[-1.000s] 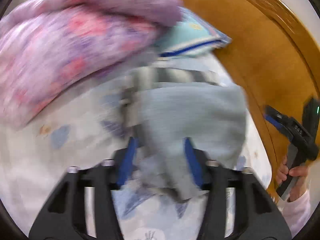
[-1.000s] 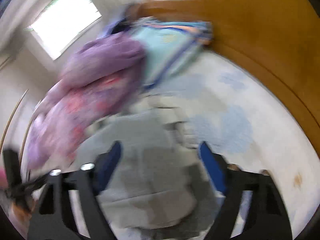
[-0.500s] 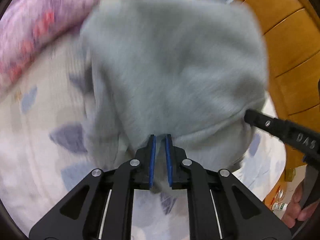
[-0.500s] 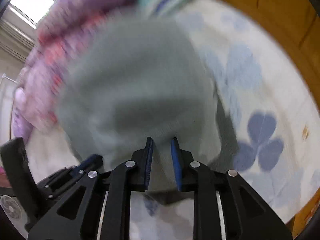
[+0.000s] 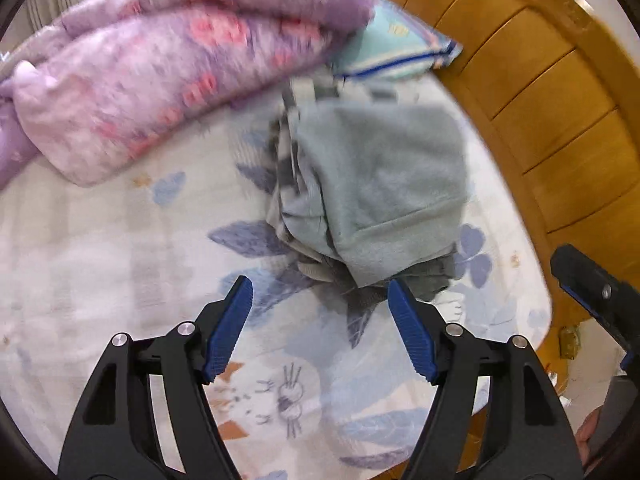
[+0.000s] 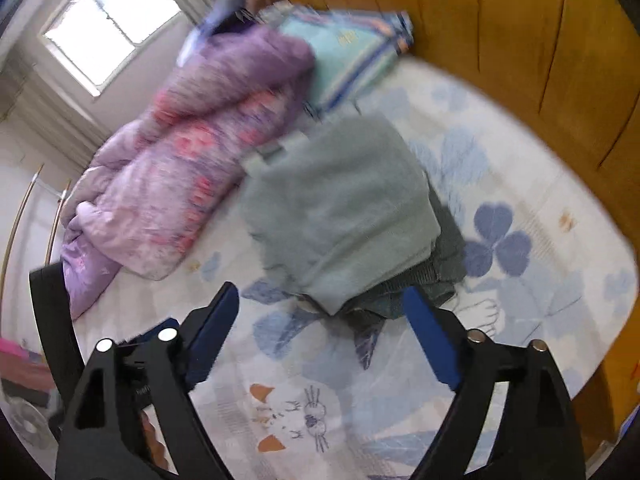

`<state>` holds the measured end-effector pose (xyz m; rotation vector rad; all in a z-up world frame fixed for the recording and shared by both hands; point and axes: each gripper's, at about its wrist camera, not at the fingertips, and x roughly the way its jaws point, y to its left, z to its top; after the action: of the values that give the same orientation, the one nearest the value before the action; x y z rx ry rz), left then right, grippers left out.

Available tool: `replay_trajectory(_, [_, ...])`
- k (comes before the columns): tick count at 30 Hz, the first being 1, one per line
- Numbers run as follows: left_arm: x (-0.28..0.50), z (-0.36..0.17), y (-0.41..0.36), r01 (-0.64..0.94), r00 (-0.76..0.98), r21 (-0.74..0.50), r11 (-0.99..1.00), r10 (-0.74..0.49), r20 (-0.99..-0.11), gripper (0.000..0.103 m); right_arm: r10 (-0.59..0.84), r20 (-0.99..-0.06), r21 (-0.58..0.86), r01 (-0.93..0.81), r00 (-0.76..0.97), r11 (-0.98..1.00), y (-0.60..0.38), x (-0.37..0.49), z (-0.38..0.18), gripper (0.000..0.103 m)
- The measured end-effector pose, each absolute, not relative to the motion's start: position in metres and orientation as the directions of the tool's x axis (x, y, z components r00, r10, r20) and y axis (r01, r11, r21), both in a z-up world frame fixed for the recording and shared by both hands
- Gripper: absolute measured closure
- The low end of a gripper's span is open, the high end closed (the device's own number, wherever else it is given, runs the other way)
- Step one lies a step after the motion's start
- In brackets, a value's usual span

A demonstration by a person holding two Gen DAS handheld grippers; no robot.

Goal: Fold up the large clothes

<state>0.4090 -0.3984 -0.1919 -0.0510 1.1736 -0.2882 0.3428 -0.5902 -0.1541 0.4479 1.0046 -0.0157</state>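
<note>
Folding looks finished for the grey garment (image 5: pixel 384 184) on the bed (image 5: pixel 100 240) — both grippers (image 5: pixel 320 320) (image 6: pixel 320 332) gape wide, empty — next, judging so, another piece.

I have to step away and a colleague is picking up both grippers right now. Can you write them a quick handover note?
Left tongs: open, empty, hovering over the bedsheet just short of the clothes.
Right tongs: open, empty, same stance.
The grey-green garment lies folded on top of a stack with darker folded clothes under it, beside the purple quilt and near the wooden headboard.
Done: this garment looks folded and set down.
Left: tidy the stack's uneven near edge if wanted; no other unfolded clothes show in either view.
</note>
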Motion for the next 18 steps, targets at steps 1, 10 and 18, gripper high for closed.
replay_trajectory(1, [0.399, -0.176, -0.396, 0.202, 0.37, -0.179, 0.963, -0.244, -0.896, 0.026, 0.174, -0.814, 0.337, 0.207, 0.554, 0.919, -0.582, 0.336, -0.141, 0.015])
replay_trajectory(10, [0.303, -0.033, -0.336, 0.215, 0.584, -0.075, 0.974, -0.19, -0.789, 0.011, 0.06, -0.753, 0.256, 0.207, 0.655, 0.944, -0.526, 0.255, -0.046, 0.015])
replay_trajectory(18, [0.219, 0.028, -0.3, 0.27, 0.665, -0.004, 0.963, -0.19, -0.723, 0.011, -0.03, -0.69, 0.177, 0.209, 0.723, 0.962, -0.473, 0.181, -0.007, 0.008])
